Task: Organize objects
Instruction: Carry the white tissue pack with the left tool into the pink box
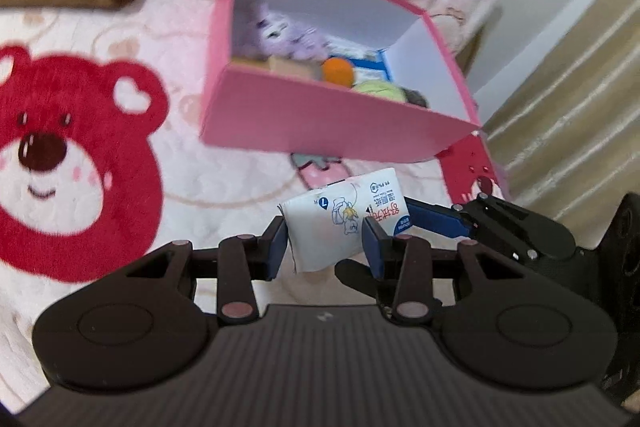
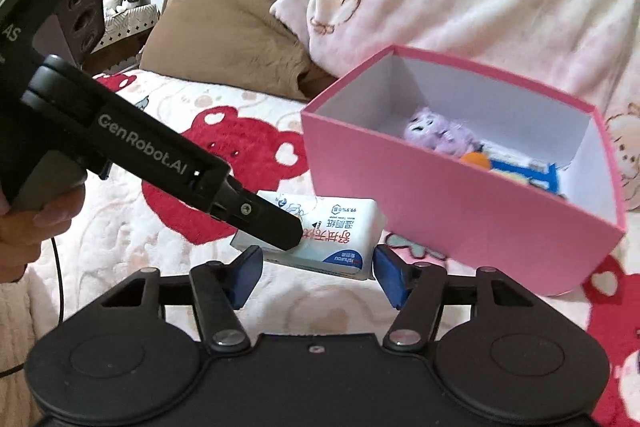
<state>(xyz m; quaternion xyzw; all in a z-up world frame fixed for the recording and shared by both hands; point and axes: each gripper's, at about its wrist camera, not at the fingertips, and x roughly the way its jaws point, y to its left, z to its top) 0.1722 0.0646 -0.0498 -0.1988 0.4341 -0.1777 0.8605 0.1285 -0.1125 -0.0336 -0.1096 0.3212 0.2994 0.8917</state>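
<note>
Item, at nine o'clock of the pink box [image 1: 320,123]: bear-print blanket [image 1: 80,163], bare of loose objects as far as you can see. Item, at six o'clock of the box: wet-wipe pack [image 1: 340,223], pinched narrowly in your left gripper [image 1: 326,239] and off the blanket; your right gripper [image 2: 316,273] is half open, its pads beside the pack, not gripping. Item, box: purple plush [image 1: 280,31], orange ball [image 1: 338,69] and cartons already stowed; the pack remains.

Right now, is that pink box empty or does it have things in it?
It has things in it. The pink box is open-topped, showing a purple plush toy, an orange ball and a blue packet.
</note>
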